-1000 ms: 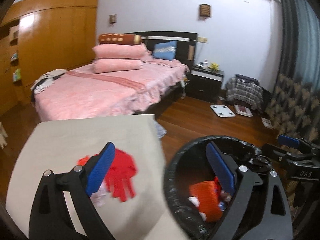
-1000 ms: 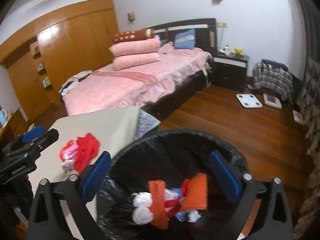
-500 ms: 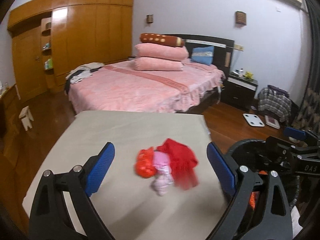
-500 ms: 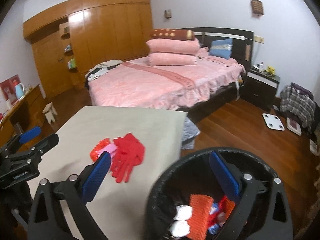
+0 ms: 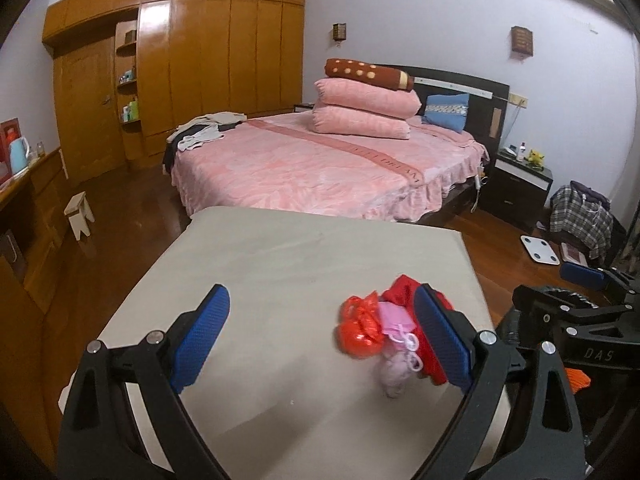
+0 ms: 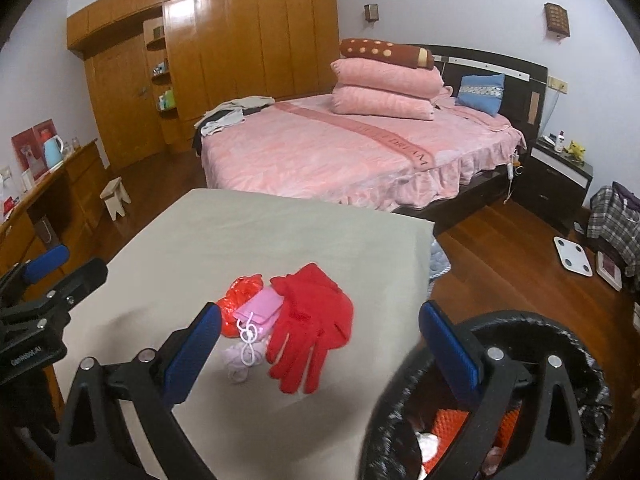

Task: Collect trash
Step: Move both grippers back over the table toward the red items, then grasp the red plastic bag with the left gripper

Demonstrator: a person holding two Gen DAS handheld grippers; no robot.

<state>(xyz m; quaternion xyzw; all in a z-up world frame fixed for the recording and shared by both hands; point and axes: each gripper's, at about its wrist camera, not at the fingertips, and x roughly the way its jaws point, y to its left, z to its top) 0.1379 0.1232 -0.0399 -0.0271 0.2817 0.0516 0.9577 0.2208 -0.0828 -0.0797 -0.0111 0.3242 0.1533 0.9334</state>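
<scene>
Bench: the beige cloth-covered bench (image 6: 260, 236) carries a small heap of trash near its right edge.
Bin: a round bin lined with a crinkled black plastic bag (image 6: 516, 320) stands beside the bench, orange netting inside.
Gloves: soft red knitted gloves (image 6: 312, 328) lie flat, long axis slanting, fingers toward the camera.
Wrapper: a crumpled glossy red plastic wrapper (image 6: 240, 296) touches a pink pouch (image 6: 258, 308).
Left claw (image 5: 320, 340): spread, empty, above the bench.
Right claw (image 6: 320, 348): spread, empty.
</scene>
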